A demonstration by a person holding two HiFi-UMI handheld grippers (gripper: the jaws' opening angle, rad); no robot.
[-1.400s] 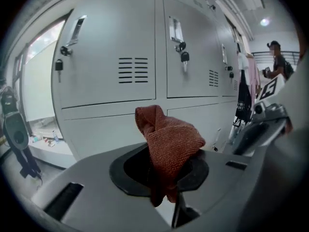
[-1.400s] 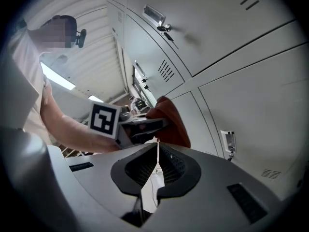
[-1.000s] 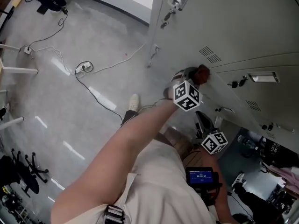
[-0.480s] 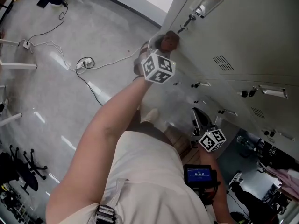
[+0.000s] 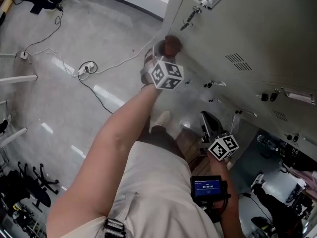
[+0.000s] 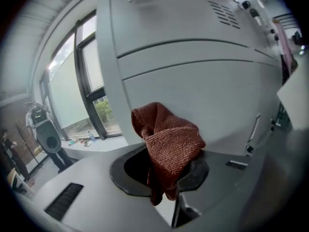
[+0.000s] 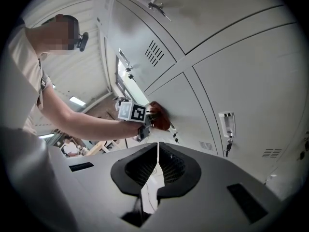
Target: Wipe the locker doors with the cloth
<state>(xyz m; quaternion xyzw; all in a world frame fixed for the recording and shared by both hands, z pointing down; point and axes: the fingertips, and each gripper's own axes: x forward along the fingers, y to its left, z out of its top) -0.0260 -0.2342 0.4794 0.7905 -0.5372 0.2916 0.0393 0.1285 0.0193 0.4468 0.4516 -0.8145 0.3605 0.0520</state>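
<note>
A rust-red cloth (image 5: 172, 44) is pressed against the grey locker door (image 5: 257, 29) near its left edge, just below a keyed lock (image 5: 190, 15). My left gripper (image 5: 162, 57) is shut on the cloth, at the end of an outstretched bare arm. In the left gripper view the cloth (image 6: 170, 141) bunches out of the left gripper (image 6: 166, 167) with the locker doors (image 6: 193, 47) right in front. My right gripper (image 5: 206, 120) hangs low by the person's waist. In its own view the right gripper (image 7: 157, 170) is shut and empty, looking at the cloth (image 7: 160, 115) on the doors (image 7: 231, 47).
Cables and a power strip (image 5: 89, 71) trail over the grey floor to the left. Black chair bases (image 5: 22, 190) stand at the lower left. A small screen (image 5: 207, 186) sits at the person's waist. Lock handles (image 5: 270, 96) and vent slots (image 5: 238, 61) stick out along the lower doors.
My left gripper carried the cloth along the door, from beside the vent slots to the door's left edge under the keyed lock. In the last half second it barely moved. The right gripper stayed low.
</note>
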